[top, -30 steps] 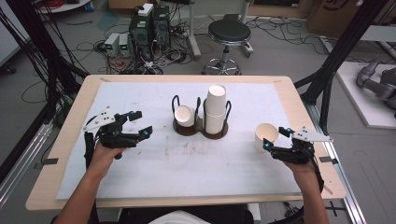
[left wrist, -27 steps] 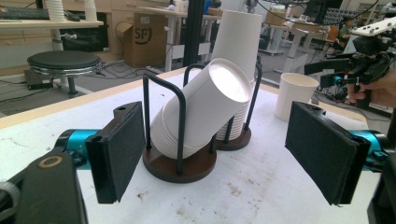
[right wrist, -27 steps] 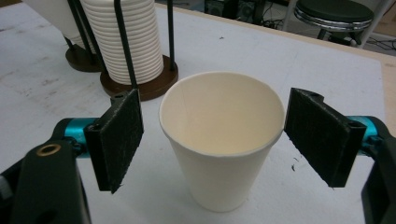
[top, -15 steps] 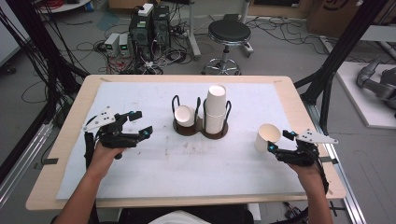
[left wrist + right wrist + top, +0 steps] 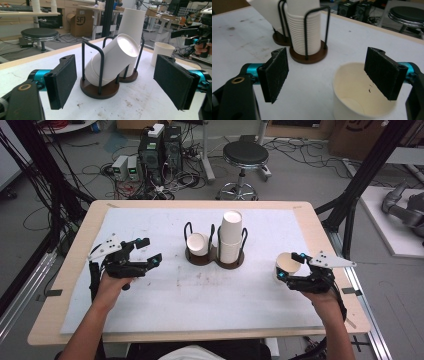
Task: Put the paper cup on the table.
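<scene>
High view first: a single white paper cup stood upright and open-mouthed on the white mat of the counter, near its right edge, its inside looking cream. The right claw sat right at it, jaws spread, the cup's rim at the tips. Mid-counter, 2 round brown wire holders stood touching side by side: the left one carried a stack of cups tipped over at a slant, the right one a tall upright stack. Over on the left, well apart from all that, the left claw hovered with nothing in it, its jaws having just opened wider. Behind the counter: a black stool and computer boxes on the floor.

Left gripper view: both black pads stood far apart, bare mat between them. Straight ahead leaned the slanted stack against its wire loops, the tall stack behind it, and the lone cup farther right.

Right gripper view: the cup sat low at the right, empty, and the right pad hung over its mouth while the left pad stood well clear outside it. Nothing gripped. The ribbed tall stack in its holder rose just beyond.
</scene>
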{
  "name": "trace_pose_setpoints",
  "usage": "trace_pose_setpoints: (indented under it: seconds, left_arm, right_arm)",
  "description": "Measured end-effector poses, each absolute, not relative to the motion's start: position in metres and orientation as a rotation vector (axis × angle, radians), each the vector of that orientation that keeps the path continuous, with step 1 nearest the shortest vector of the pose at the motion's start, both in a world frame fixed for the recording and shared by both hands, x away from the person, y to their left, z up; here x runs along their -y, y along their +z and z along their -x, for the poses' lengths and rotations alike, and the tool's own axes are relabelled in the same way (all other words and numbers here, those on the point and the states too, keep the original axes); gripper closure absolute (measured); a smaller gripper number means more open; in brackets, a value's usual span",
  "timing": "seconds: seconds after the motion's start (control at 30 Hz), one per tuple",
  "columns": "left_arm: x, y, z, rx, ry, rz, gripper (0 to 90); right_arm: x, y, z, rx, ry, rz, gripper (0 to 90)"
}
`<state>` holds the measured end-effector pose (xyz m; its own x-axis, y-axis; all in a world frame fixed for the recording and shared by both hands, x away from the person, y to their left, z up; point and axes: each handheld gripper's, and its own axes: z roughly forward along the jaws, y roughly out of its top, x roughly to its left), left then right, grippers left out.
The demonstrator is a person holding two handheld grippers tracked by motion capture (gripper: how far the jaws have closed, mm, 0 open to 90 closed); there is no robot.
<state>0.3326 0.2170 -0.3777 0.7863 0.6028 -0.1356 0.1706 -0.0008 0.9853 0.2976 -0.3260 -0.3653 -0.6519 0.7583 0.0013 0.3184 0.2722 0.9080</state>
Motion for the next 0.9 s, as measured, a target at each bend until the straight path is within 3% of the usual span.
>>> trace_pose_setpoints:
  seconds: [0.33, 0.9]
  left_arm:
    - [-0.221, -0.373, -0.325, -0.631, 0.385, -1.56, 18.6]
    - [-0.228, -0.375, -0.32, -0.646, 0.391, -1.561, 18.6]
  right_arm:
    - [0.303, -0.347, -0.297, -2.128, 1.422, -0.874, 20.2]
    - [0.294, -0.352, -0.305, -2.144, 1.428, -0.87, 20.2]
